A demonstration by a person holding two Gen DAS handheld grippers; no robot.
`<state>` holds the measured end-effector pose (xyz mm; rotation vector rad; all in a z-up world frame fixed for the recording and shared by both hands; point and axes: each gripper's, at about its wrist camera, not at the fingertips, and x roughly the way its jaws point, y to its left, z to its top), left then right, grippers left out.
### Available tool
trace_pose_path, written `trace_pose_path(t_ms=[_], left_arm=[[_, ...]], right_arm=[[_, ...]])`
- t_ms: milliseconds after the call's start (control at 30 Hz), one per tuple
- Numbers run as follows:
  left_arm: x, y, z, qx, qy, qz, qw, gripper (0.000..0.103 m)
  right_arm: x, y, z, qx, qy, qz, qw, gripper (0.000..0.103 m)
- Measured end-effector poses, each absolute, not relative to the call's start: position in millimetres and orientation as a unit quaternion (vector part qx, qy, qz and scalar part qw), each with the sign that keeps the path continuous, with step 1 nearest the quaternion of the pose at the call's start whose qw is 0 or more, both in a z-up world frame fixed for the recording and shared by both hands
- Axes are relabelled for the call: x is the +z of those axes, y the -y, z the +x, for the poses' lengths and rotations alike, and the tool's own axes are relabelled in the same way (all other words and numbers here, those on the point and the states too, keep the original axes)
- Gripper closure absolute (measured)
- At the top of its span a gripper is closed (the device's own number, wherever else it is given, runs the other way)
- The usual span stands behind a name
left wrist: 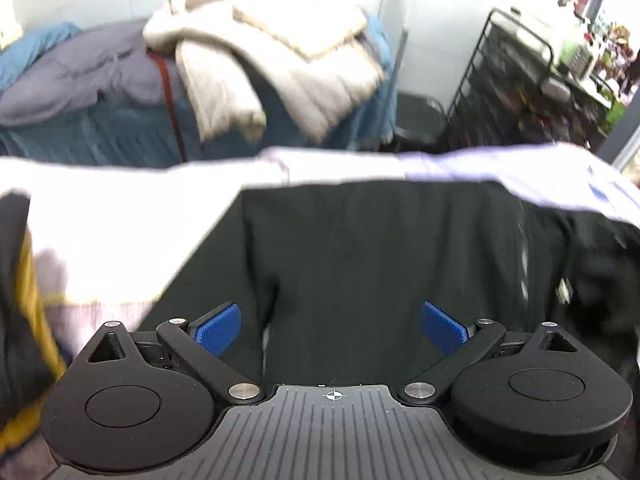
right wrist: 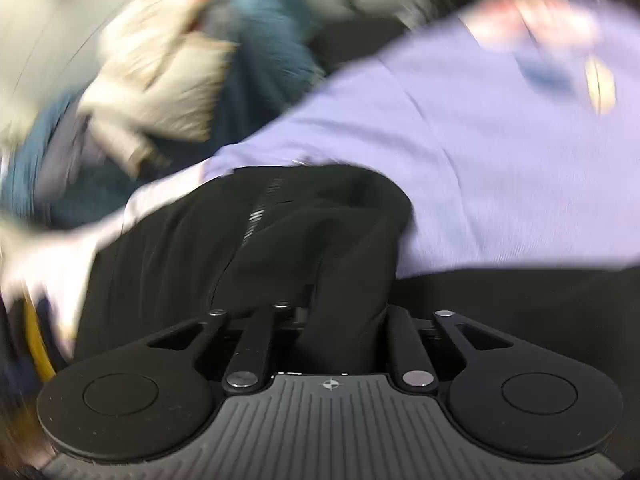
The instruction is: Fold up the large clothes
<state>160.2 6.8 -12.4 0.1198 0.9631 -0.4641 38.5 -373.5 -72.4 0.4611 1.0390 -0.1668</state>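
A black zip-up garment (left wrist: 380,248) lies spread on a pale lilac sheet (left wrist: 120,216). My left gripper (left wrist: 331,330) hovers just above the black cloth with its blue pads (left wrist: 218,330) wide apart and nothing between them. In the right wrist view my right gripper (right wrist: 344,320) is shut on a bunched fold of the black garment (right wrist: 344,248) next to its zipper (right wrist: 260,216); the pads are hidden by the cloth. The right view is motion-blurred.
Behind the sheet's far edge stands a pile of bedding: a cream quilted coat (left wrist: 272,60), grey (left wrist: 80,76) and blue (left wrist: 36,48) fabric. A black wire rack (left wrist: 520,88) with clutter stands at the back right. A yellow-and-dark item (left wrist: 28,320) lies at the left edge.
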Motion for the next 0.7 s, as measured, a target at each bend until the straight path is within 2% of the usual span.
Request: trace_pose_path(t_ms=[67, 133, 200, 267, 433, 533, 567, 633, 667, 700], left_arm=[[-11.7, 12.9, 179.5, -0.231, -0.446, 0.072, 0.862, 0.000], [-12.0, 34.9, 194.6, -0.254, -0.434, 0.092, 0.860, 0.000], [-12.9, 60.2, 206.1, -0.282, -0.416, 0.120, 0.856, 0.000], [-15.6, 86.4, 213.7, -0.311, -0.405, 0.145, 0.848, 0.000], [-27.5, 155.6, 214.3, -0.413, -0.390, 0.208, 0.796, 0.000], [-39.3, 197.2, 206.5, -0.453, -0.377, 0.255, 0.766, 0.000], [-45.5, 208.6, 204.9, -0.460, -0.377, 0.266, 0.758, 0.000], [-55.4, 228.3, 202.4, -0.474, -0.382, 0.280, 0.743, 0.000], [-60.5, 235.9, 200.1, -0.479, -0.384, 0.286, 0.736, 0.000], [-65.7, 242.8, 199.3, -0.485, -0.389, 0.294, 0.726, 0.000]], right_arm=[[-48.9, 341.6, 20.8, -0.046, -0.474, 0.101, 0.874, 0.092], [-36.0, 293.4, -6.9, -0.003, -0.450, -0.080, 0.890, 0.092], [-46.8, 240.0, -52.0, 0.061, -0.412, -0.282, 0.864, 0.092], [-68.3, 205.9, -92.0, 0.116, -0.405, -0.370, 0.828, 0.092], [-118.3, 167.0, -152.6, 0.178, -0.426, -0.426, 0.778, 0.091], [-117.4, 168.5, -149.5, 0.137, -0.453, -0.371, 0.799, 0.086], [-112.5, 170.9, -145.9, 0.126, -0.459, -0.347, 0.808, 0.081], [-96.3, 183.3, -138.8, 0.110, -0.468, -0.282, 0.830, 0.062], [-86.4, 193.0, -135.2, 0.099, -0.471, -0.244, 0.842, 0.058], [-76.1, 202.4, -131.0, 0.085, -0.473, -0.208, 0.852, 0.048]])
